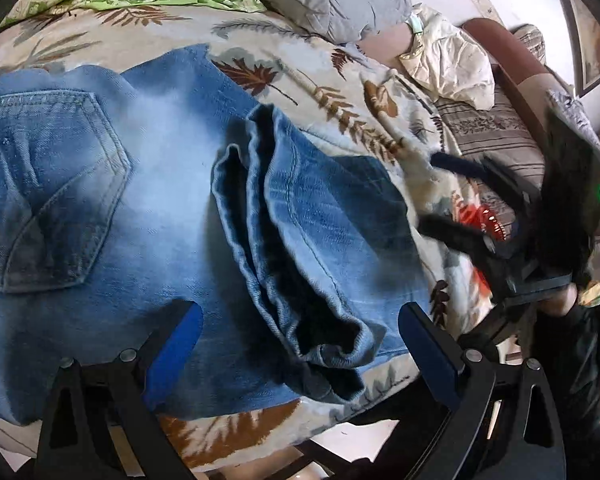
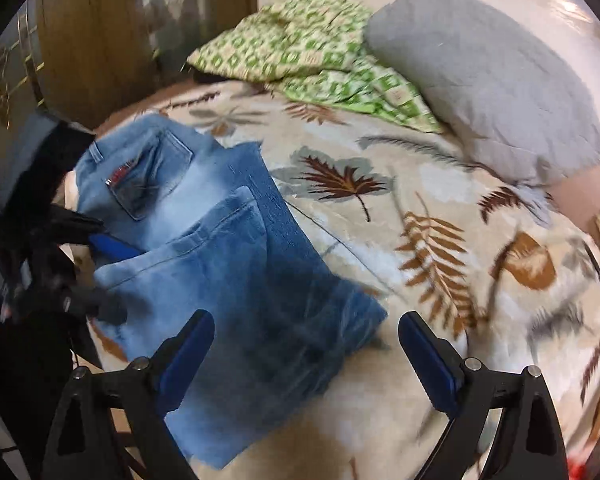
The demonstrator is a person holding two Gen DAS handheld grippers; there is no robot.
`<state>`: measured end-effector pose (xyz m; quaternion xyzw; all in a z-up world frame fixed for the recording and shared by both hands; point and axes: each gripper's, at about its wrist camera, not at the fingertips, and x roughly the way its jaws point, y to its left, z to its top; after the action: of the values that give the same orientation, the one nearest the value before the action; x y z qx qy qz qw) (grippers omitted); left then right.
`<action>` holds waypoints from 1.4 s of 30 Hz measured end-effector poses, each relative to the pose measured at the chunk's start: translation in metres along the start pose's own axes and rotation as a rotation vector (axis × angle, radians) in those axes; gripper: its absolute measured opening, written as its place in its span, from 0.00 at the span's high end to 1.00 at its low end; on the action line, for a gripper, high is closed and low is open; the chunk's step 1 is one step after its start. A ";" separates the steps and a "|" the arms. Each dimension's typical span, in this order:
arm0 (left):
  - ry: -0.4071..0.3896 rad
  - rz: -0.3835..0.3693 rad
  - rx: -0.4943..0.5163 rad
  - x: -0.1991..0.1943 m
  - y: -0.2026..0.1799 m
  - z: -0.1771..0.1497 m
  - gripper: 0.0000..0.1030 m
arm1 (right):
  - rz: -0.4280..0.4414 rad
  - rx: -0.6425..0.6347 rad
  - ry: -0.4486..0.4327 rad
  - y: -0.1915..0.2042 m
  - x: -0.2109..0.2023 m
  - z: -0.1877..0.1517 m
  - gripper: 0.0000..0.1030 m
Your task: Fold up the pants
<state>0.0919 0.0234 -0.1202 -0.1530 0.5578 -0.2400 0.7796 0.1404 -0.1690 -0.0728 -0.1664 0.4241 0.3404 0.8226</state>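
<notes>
Blue jeans lie folded on a leaf-print bed cover, back pocket up at the left. The leg hems lie doubled over on top. My left gripper is open just above the jeans, holding nothing. My right gripper is open and empty above the folded end of the jeans. It shows blurred at the right of the left wrist view. The left gripper shows at the left of the right wrist view, by the jeans' near edge.
A grey pillow and a green patterned cloth lie at the head of the bed. The bed cover spreads out right of the jeans. A cream cloth lies on a striped seat. A wooden wardrobe stands behind.
</notes>
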 end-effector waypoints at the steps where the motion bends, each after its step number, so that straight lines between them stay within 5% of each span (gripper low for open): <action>1: 0.000 0.016 0.010 0.002 -0.002 -0.002 0.05 | 0.003 -0.007 0.011 -0.001 0.005 0.004 0.12; 10: -0.044 0.094 0.135 0.013 -0.004 -0.020 0.05 | 0.006 -0.016 0.148 -0.011 0.069 0.022 0.47; 13: -0.061 0.151 0.194 0.016 -0.010 -0.027 0.09 | -0.010 -0.057 0.180 -0.002 0.081 0.015 0.51; 15: -0.072 0.188 0.204 0.014 -0.010 -0.026 0.24 | -0.028 -0.066 0.178 0.001 0.079 0.015 0.56; 17: -0.077 0.156 0.181 0.007 -0.007 -0.023 0.75 | -0.058 -0.075 0.180 0.002 0.077 0.015 0.67; 20: -0.078 0.115 0.164 -0.003 -0.004 -0.021 0.79 | -0.079 -0.071 0.164 0.002 0.070 0.015 0.79; 24: -0.159 0.086 0.271 -0.025 -0.027 -0.024 0.80 | -0.082 -0.015 0.097 -0.007 0.048 0.014 0.88; 28: -0.167 0.087 0.277 -0.027 -0.028 -0.017 0.80 | -0.085 0.090 0.030 -0.021 0.027 0.005 0.89; 32: -0.064 0.137 0.219 0.020 -0.001 -0.016 0.80 | -0.094 0.165 0.062 -0.031 0.042 -0.007 0.89; 37: -0.095 0.095 0.191 0.017 0.008 -0.019 0.78 | -0.099 0.196 0.075 -0.029 0.059 -0.014 0.89; 40: -0.094 0.069 0.178 0.016 0.009 -0.018 0.74 | -0.088 0.221 0.065 -0.035 0.058 -0.014 0.70; 41: -0.095 0.052 0.165 0.014 0.009 -0.018 0.66 | -0.087 0.241 0.066 -0.039 0.056 -0.014 0.60; 42: -0.091 0.035 0.154 0.012 0.009 -0.019 0.59 | -0.091 0.262 0.069 -0.042 0.055 -0.014 0.28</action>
<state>0.0787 0.0255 -0.1408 -0.0937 0.5042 -0.2611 0.8178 0.1845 -0.1840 -0.1268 -0.0883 0.4847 0.2386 0.8368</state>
